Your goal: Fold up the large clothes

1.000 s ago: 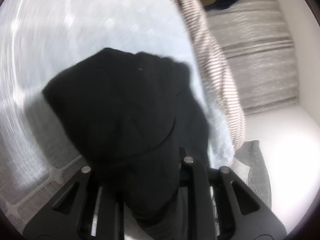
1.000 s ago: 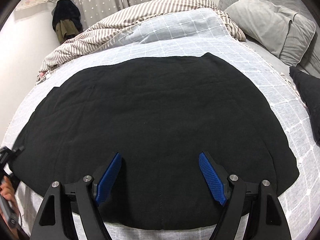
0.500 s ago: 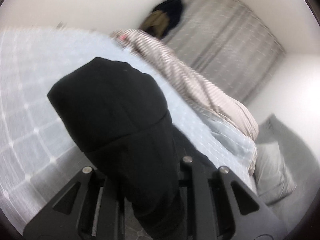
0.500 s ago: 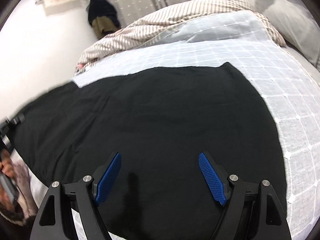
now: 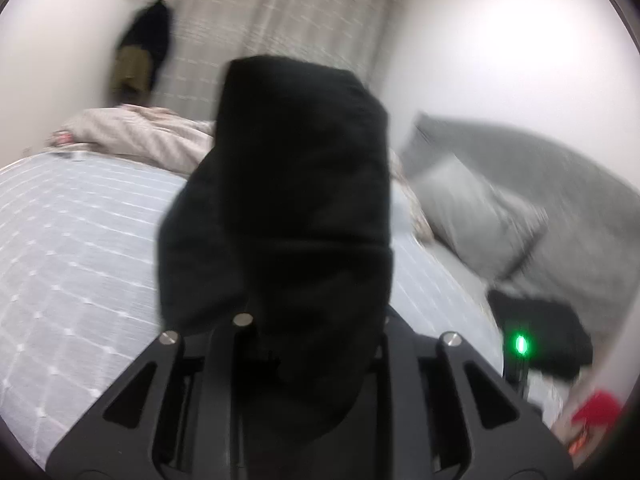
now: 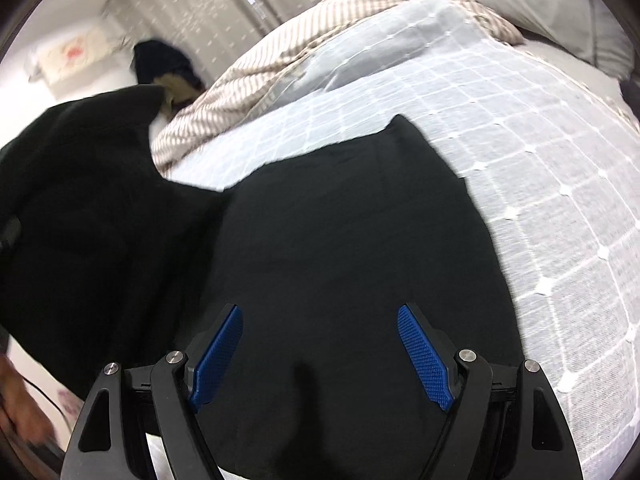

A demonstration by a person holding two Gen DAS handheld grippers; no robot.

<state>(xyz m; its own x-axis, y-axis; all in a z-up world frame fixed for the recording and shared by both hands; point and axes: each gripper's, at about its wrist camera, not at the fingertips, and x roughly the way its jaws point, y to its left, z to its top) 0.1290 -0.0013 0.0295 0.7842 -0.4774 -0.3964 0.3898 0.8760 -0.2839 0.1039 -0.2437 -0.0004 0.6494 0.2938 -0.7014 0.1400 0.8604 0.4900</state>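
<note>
Black garment [image 5: 296,216] clenched in left claw [image 5: 308,344] blocks its view; right claw [image 6: 320,348] released above bedspread [image 6: 540,184].

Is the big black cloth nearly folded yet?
Not yet. Done: the black cloth is spread on the bed. In hand: the left tongs grip one edge and lift it, so the left side stands up off the bed. Left: laying it over and further folds. The right tongs hang open above it.

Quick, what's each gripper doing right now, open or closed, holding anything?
Left gripper: closed on a bunched corner of the black garment, lifted off the bed.
Right gripper: open, empty, above the garment.
</note>
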